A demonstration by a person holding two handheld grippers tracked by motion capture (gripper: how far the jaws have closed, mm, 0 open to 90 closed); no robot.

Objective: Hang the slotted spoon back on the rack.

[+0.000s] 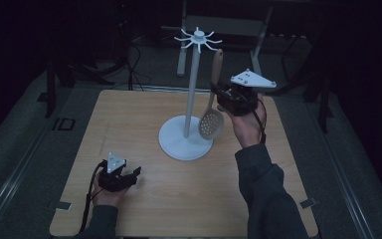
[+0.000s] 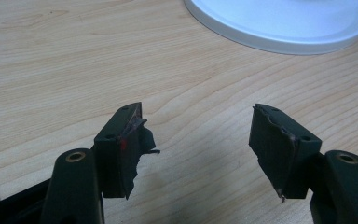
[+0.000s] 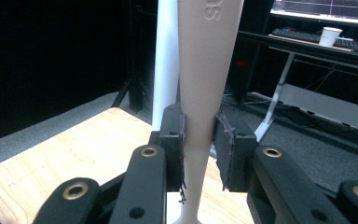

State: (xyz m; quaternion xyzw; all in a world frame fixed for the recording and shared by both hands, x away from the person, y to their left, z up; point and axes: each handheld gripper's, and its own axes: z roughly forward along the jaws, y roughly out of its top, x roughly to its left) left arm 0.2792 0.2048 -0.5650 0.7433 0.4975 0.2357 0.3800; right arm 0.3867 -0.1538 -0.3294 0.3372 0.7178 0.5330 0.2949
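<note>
1. High view: the wooden table (image 1: 144,199) carries the white hanging stand (image 1: 191,99), its round base set near the middle so both hands can reach it.
2. The slotted spoon (image 1: 213,107) hangs upright just beside the stand's pole, bowl down and clear of the table, likely so its handle end can be lifted to a hook (image 1: 212,46) above.
3. The right gripper (image 1: 222,99) is clenched on the spoon's handle; the right gripper view shows both pads pressed against the handle (image 3: 198,93).
4. The left gripper (image 1: 135,172) rests low near the table's front edge, jaws released with nothing between them, apparently waiting.
5. The dim light hides whether the handle end has a hanging hole; the room behind is mostly black.
</note>
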